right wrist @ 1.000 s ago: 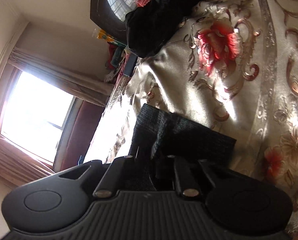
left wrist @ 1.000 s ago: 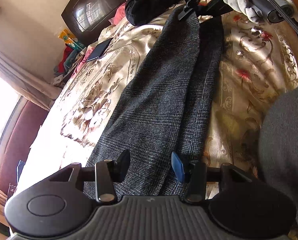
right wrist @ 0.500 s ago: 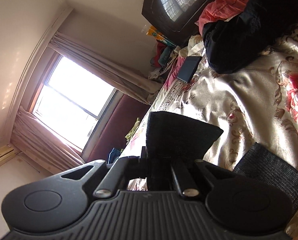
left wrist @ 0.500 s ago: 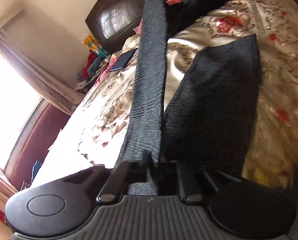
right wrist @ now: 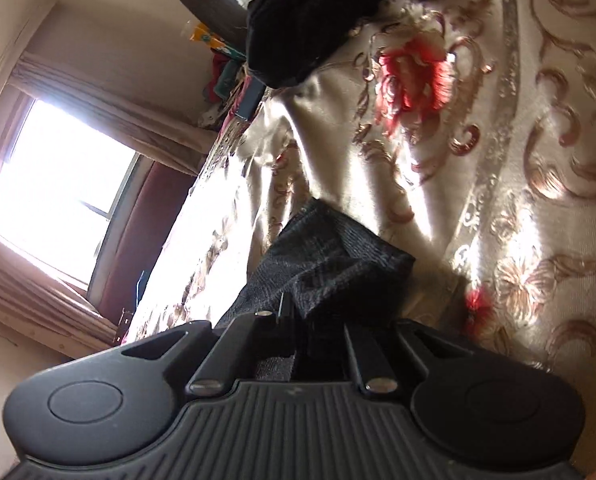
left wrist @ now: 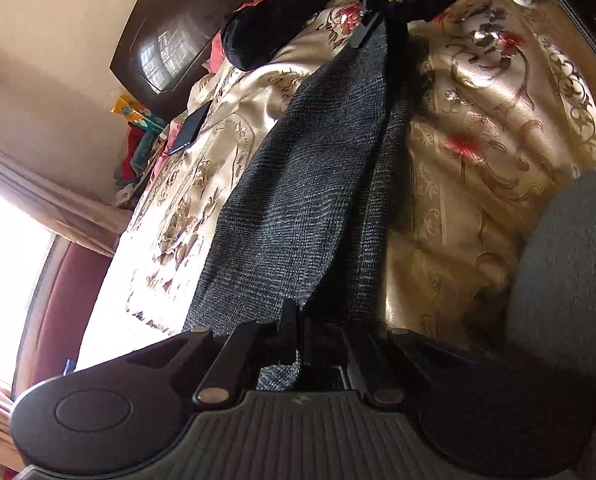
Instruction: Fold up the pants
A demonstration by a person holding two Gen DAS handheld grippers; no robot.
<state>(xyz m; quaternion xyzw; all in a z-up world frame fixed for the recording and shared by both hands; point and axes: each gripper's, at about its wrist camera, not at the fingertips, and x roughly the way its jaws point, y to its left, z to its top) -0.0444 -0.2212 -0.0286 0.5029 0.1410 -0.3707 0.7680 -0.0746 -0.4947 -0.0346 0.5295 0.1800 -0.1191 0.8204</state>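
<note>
Step in hand: both ends of the pants (left wrist: 306, 200) are gripped for a lengthwise fold. The left tongs (left wrist: 298, 320) are clamped on the near end, the right tongs (right wrist: 294, 312) on the far end. The grey checked trousers lie stretched along the bed (left wrist: 478, 152). Next move, by judgement: carry one end across onto the other, edges matched.

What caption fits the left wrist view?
Left gripper and right gripper pinch opposite ends of grey pants stretched over a floral bedspread.
</note>
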